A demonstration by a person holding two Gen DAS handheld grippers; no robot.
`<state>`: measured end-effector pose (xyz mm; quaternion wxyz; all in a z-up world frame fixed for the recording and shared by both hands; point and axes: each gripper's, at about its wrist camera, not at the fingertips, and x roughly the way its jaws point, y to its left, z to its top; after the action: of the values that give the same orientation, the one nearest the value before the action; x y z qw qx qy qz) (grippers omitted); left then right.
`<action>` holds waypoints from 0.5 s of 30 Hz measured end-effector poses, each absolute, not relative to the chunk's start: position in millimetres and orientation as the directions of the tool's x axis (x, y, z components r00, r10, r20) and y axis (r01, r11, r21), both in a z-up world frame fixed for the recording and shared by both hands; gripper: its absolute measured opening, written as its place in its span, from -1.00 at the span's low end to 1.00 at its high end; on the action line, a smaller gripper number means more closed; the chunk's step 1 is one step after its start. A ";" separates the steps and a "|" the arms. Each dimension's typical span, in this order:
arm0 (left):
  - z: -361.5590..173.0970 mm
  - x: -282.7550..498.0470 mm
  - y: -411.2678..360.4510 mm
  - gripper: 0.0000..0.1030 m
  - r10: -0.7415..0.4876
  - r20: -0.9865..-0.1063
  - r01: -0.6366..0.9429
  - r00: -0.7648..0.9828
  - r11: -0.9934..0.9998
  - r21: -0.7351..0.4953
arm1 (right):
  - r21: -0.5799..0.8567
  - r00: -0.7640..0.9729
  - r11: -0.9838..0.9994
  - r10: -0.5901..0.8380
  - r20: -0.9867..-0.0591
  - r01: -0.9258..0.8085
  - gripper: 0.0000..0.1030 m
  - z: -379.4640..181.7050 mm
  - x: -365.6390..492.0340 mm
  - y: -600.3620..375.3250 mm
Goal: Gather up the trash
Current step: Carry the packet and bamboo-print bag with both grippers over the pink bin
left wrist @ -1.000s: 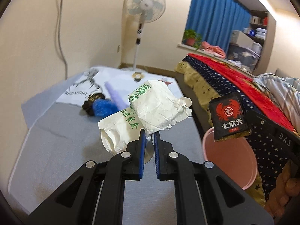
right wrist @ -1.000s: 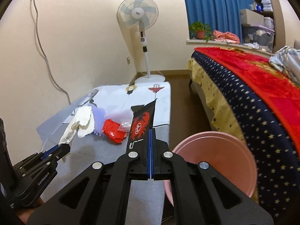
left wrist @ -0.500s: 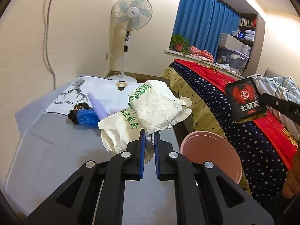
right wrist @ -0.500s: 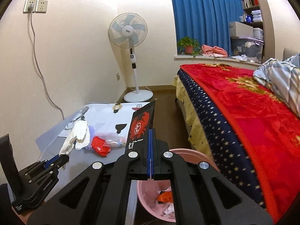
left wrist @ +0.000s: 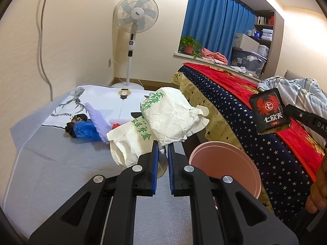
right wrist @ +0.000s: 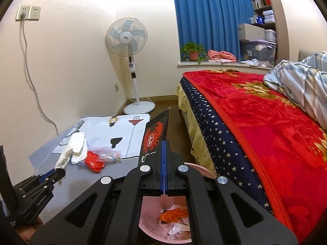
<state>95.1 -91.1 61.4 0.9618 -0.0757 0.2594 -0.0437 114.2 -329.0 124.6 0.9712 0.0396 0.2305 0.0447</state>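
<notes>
My left gripper is shut on a crumpled white paper bag with green print, held up above the grey table. To its right stands a pink bin beside the bed. My right gripper is shut on a flat black packet with a red crab logo and hangs right over the pink bin, which holds orange and white scraps. From the left wrist view the same black packet floats above and to the right of the bin. In the right wrist view the left gripper and its paper bag sit at the lower left.
On the table lie a red wrapper, a clear plastic bag, a blue plastic wad, a lavender foam strip and a white printed shirt. A standing fan is behind; the bed runs along the right.
Both grippers have risen and shifted towards the bin with their loads. The right gripper now hangs over the bin, whose inside has come into view below it.
</notes>
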 end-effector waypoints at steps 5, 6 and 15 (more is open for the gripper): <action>59.6 96.4 -93.1 -0.83 -0.125 -0.497 0.048 0.859 0.985 -0.165 | 0.099 0.889 0.994 0.088 -0.450 -0.048 -1.00 117.3 113.8 -334.4; 59.2 96.7 -93.8 -0.83 -0.126 -0.498 0.048 0.858 0.985 -0.166 | 0.097 0.888 0.994 0.084 -0.452 -0.045 -1.00 116.3 113.8 -335.1; 57.4 100.4 -102.3 -0.83 -0.143 -0.503 0.067 0.853 0.984 -0.166 | 0.076 0.887 0.997 0.054 -0.459 -0.021 -1.00 112.2 113.4 -338.6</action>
<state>100.4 -102.3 57.4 0.9598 -0.0716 0.2659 -0.0545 113.4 -338.6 112.2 0.9707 0.0346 0.2371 0.0192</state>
